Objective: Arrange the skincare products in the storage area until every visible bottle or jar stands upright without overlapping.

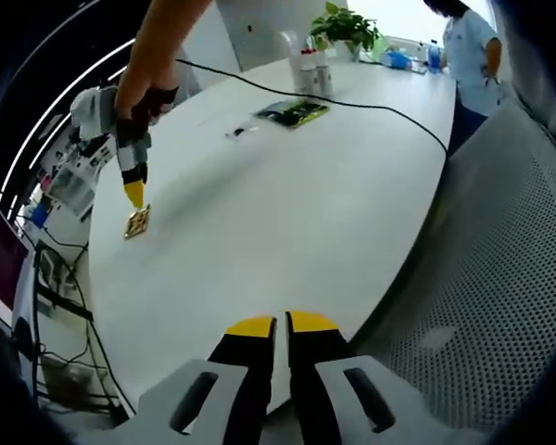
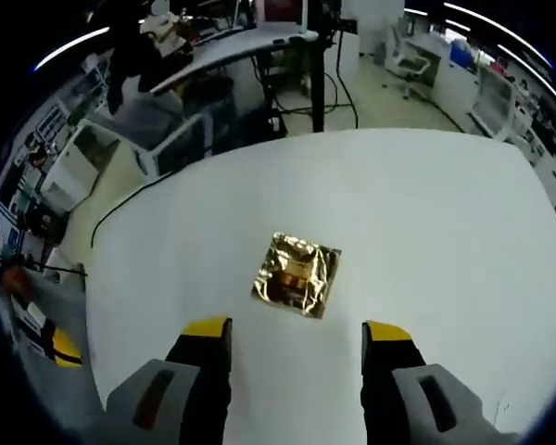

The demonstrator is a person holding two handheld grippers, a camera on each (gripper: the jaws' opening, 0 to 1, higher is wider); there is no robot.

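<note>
Gold foil sachet [image 2: 296, 274] flat on the white worktop [image 2: 426, 213], just ahead of the right gripper [image 2: 296, 336], centred between its wide-open jaws. In the left gripper view, same sachet [image 1: 137, 222] directly under the right gripper [image 1: 133, 193]. Best lowered straight, jaws straddling the sachet, closing on opposite edges; thin and flat, so likely to slip. Bottles [image 1: 310, 69] upright far from the sachet, across the worktop beside a plant [image 1: 345, 26]. Left gripper [image 1: 280, 325] at the worktop's near edge, jaws nearly shut, holding nothing.

Left claw [image 1: 281, 326] closed; right claw [image 2: 297, 332] spread wide.
</note>
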